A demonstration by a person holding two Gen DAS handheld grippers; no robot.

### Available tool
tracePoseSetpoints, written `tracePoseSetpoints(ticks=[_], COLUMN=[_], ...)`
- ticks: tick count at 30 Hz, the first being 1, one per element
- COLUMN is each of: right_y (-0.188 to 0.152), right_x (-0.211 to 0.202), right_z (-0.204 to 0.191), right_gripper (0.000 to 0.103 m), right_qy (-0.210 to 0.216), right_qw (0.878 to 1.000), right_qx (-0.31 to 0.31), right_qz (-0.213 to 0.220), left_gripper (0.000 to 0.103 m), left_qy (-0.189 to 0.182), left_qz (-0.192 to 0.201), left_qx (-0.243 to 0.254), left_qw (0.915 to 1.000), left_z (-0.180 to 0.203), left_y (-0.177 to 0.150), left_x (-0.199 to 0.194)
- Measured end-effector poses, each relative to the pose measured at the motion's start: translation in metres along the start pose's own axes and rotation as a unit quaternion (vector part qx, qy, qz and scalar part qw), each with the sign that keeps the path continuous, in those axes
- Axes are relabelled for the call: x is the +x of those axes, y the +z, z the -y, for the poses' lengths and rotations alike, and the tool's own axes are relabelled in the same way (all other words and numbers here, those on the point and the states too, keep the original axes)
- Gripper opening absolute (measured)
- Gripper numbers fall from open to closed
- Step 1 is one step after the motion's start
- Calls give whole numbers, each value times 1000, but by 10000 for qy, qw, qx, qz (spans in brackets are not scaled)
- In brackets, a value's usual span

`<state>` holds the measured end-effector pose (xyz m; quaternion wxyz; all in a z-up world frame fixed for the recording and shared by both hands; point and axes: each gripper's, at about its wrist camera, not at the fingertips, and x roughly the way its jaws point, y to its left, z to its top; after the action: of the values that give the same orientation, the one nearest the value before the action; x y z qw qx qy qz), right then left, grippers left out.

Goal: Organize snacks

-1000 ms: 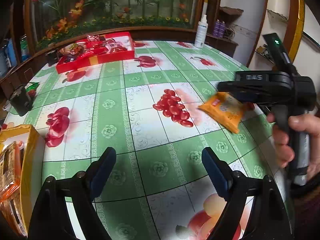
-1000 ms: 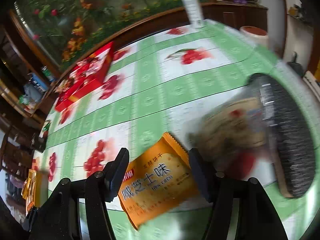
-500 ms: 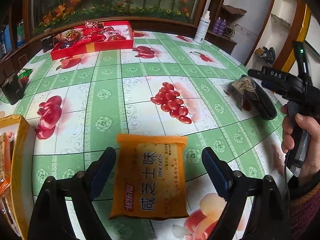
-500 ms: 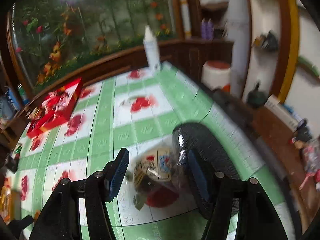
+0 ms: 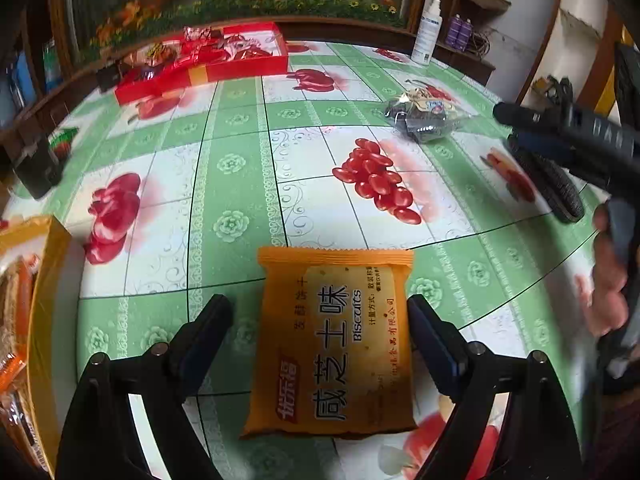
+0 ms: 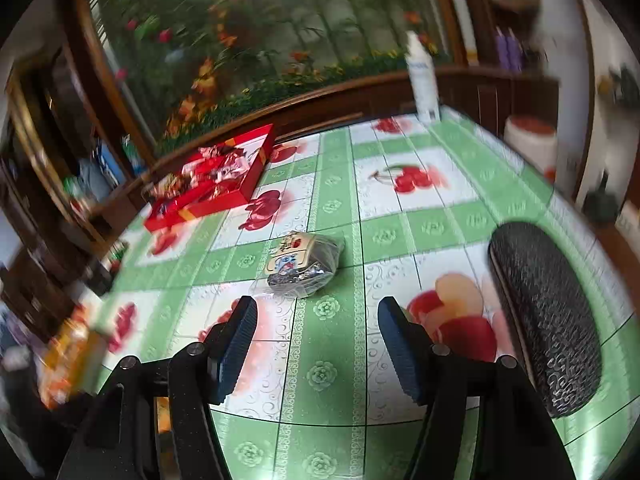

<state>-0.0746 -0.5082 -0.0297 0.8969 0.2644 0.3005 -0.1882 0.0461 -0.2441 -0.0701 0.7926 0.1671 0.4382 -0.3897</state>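
An orange biscuit packet (image 5: 332, 344) lies flat on the green tablecloth between the open fingers of my left gripper (image 5: 320, 336); the right finger is at its edge, the left finger stands apart. A clear bag of dark snacks (image 6: 304, 264) (image 5: 424, 116) lies just beyond my right gripper (image 6: 316, 336), which is open and empty above the cloth. The right gripper's body (image 5: 576, 140) shows at the right of the left wrist view. A yellow box of snacks (image 5: 32, 320) stands at the left edge, and a red tray of sweets (image 5: 200, 64) (image 6: 212, 180) at the far side.
A black textured case (image 6: 544, 320) lies at the right table edge. A white bottle (image 6: 422, 76) stands at the far edge. A small dark object (image 5: 36, 164) sits far left. A white tub with a red lid (image 6: 530, 144) stands beyond the table.
The orange packet now lies nearer between my left fingers. My right gripper has drawn back and turned left, so the clear snack bag sits further ahead of it.
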Motion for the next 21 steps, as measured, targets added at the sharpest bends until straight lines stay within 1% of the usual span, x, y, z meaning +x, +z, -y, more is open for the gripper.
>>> tracePoseSetpoints(ticks=[1,2,3,4,5,9,12,13,15,17,19,21], right_y=[-1,0,-1,3,4,3,4,6,13,22,33,43], right_x=[1,2,3,4,4,4,2,5,13,24,40,62], right_z=[6,6,6,6,5,-4,-2,-2,-7,-17,-27,-36], right_gripper=[67,67,67,67,67,67,67,70,71,71,71,71], right_qy=[121,162,119,63,12,-41,-35,-56,-187,-260,-316,-370], right_qw=[9997,9996,9996,9998,9999,10000,10000,10000,9997,9993,9984,9968], right_qx=[187,238,225,199,142,-48,28,41,18,-136,-257,-338], right_qz=[-39,-73,-74,-65,-59,-21,-24,-38,-127,-248,-380,-624], left_gripper=[88,88,87,84,70,69,69,69,69,69,69,69], left_qy=[95,174,262,247,236,306,299,293,285,305,299,316], left_qz=[30,53,104,167,216,281,303,317,373,371,349,339], left_qx=[88,161,234,244,276,207,43,14,-78,-87,-77,-52], left_qw=[9999,9997,9993,9993,9991,9989,9991,9991,9989,9988,9989,9989], left_z=[4,6,9,9,10,6,-2,-3,-7,-8,-7,-7], left_y=[-1,-2,-3,-3,-3,-3,0,1,2,2,3,3], left_x=[1,2,3,2,1,-2,-5,-5,-8,-8,-7,-6])
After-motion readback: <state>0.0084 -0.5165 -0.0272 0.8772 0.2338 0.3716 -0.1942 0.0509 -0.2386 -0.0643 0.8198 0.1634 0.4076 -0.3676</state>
